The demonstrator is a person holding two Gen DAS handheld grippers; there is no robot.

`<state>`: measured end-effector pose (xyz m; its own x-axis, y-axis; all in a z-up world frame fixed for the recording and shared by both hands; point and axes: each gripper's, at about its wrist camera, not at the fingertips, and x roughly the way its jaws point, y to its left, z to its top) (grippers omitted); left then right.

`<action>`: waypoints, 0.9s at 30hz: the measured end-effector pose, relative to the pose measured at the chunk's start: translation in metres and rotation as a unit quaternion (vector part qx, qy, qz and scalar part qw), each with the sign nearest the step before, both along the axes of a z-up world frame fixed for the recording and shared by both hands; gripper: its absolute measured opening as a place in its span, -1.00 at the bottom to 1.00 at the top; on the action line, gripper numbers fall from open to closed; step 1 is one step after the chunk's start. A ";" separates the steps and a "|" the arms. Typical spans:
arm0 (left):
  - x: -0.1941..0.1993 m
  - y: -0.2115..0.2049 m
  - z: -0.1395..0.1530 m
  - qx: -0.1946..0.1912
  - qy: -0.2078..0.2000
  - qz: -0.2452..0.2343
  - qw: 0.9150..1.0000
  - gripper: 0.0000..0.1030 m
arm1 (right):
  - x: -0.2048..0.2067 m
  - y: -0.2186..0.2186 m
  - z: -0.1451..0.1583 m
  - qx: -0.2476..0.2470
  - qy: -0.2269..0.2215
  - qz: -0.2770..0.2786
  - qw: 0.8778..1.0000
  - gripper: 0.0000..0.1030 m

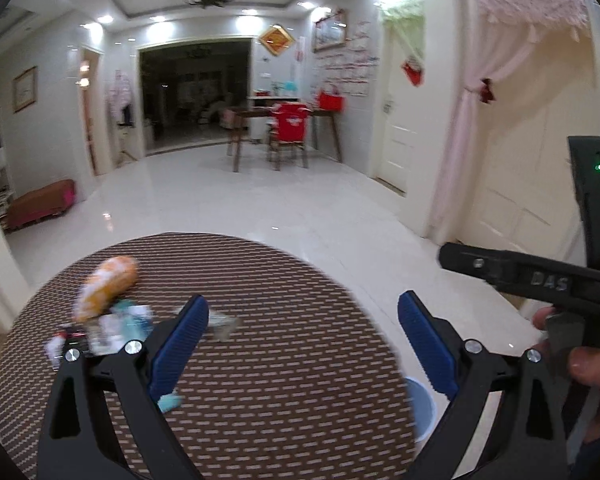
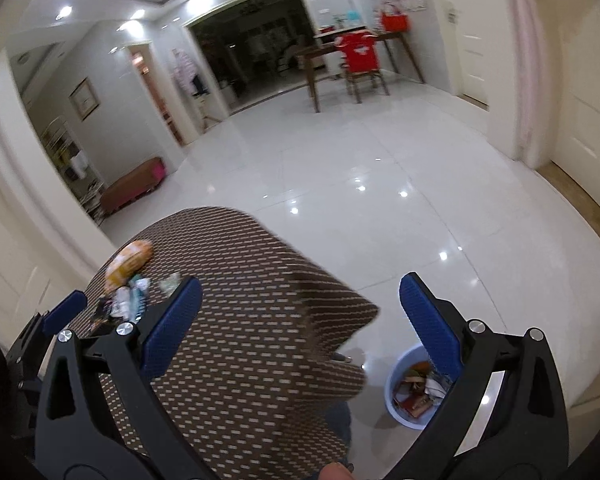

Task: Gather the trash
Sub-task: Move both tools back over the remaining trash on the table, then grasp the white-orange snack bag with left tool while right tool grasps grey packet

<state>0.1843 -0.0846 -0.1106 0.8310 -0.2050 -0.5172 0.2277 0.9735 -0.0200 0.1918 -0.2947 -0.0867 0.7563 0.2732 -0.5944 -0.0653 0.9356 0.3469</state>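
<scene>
Both the left hand-held gripper (image 1: 303, 316) and right hand-held gripper (image 2: 301, 300) hover wide open and empty over the bench (image 1: 284, 360), probably lining up on the trash pile (image 1: 108, 312) at its far-left edge, with the bin (image 2: 396, 396) waiting on the floor just right of the bench.

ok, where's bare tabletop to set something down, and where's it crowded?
Free: the table from the crumpled wrapper across to its right edge. Crowded: the far-left corner, where the orange bag and small wrappers bunch together. Both grippers, left and right, are open and empty.
</scene>
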 end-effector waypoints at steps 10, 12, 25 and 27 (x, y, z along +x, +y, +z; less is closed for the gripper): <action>0.007 0.096 -0.009 -0.002 0.001 0.089 0.996 0.82 | 0.029 0.091 -0.006 -0.028 0.008 0.078 0.997 0.88; 0.008 0.113 -0.013 -0.005 0.003 0.101 0.995 0.82 | 0.037 0.108 -0.011 -0.034 0.013 0.091 0.995 0.88; 0.043 0.183 -0.027 0.009 0.029 0.147 0.989 0.82 | 0.074 0.186 -0.050 -0.084 0.044 0.147 0.985 0.88; 0.057 0.187 -0.032 0.013 0.042 0.144 0.989 0.82 | 0.081 0.198 -0.058 -0.095 0.050 0.159 0.982 0.88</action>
